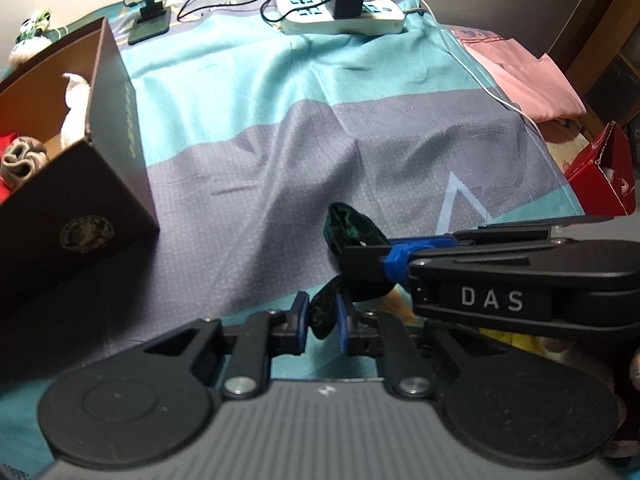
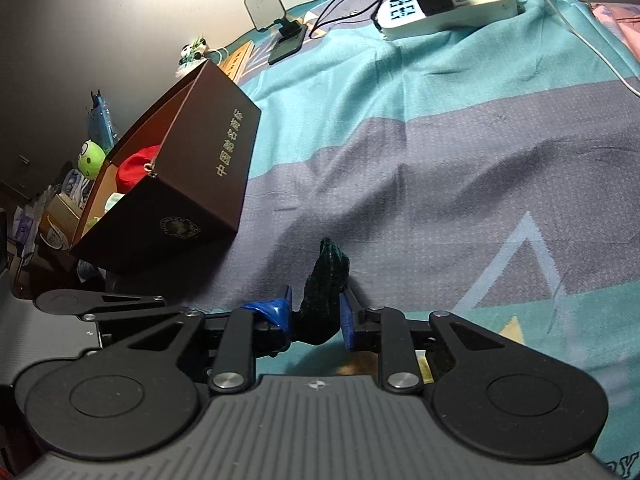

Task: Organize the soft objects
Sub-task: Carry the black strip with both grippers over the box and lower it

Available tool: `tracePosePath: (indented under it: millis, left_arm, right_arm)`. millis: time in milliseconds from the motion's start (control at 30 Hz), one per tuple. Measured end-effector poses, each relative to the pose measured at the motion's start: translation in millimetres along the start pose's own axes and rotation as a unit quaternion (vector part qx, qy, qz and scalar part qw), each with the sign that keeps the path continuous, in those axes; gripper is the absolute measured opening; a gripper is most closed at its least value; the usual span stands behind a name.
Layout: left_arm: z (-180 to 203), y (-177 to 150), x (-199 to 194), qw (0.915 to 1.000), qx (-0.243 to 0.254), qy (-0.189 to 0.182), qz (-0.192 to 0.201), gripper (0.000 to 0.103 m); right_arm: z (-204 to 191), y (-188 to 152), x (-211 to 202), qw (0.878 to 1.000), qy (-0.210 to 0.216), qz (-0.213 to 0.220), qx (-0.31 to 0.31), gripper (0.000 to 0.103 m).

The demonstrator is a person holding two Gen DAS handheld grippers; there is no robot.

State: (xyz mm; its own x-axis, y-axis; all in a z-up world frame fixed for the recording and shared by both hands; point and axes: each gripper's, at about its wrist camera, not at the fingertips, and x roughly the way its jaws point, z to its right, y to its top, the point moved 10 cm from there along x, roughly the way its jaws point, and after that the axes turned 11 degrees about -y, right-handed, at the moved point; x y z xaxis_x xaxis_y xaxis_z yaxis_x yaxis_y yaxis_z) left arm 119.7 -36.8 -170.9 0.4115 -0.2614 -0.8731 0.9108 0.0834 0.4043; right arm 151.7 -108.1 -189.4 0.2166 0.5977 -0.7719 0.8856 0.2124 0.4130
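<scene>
A dark green soft cloth (image 1: pixel 349 227) is held just above the bedspread (image 1: pixel 280 152) by both grippers. In the left wrist view my left gripper (image 1: pixel 322 314) is shut on its lower end, and my right gripper (image 1: pixel 352 258) reaches in from the right, shut on its upper part. In the right wrist view the cloth (image 2: pixel 328 272) sticks up between the blue pads of my right gripper (image 2: pixel 316 314), with my left gripper (image 2: pixel 272 310) close on the left. An open brown box (image 1: pixel 116 128) (image 2: pixel 224 152) at the left holds a white soft thing (image 1: pixel 76 108), a grey roll (image 1: pixel 20 160) and a red item (image 2: pixel 136 168).
At the far edge lie a white power strip (image 1: pixel 344 16) with a black charger, black and white cables, and a phone stand (image 1: pixel 146 4). A pink cloth (image 1: pixel 520 76) and a red box (image 1: pixel 604 168) sit at the right. Small plush toys (image 2: pixel 90 160) stand behind the brown box.
</scene>
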Motion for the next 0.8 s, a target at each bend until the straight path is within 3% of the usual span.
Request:
tracePosePath:
  millis: [300,800]
  left_arm:
    - [-52,-22,-46,0.9999,0.005,0.004,0.015,0.011]
    - [-160,-58,-141,0.9973,0.005,0.055,0.048,0.011]
  right_arm:
    - [-72,-17,4,1.0,0.008,0.006,-0.01,0.006]
    - [-213,-22,21,0.996,0.082,0.017,-0.037,0.006]
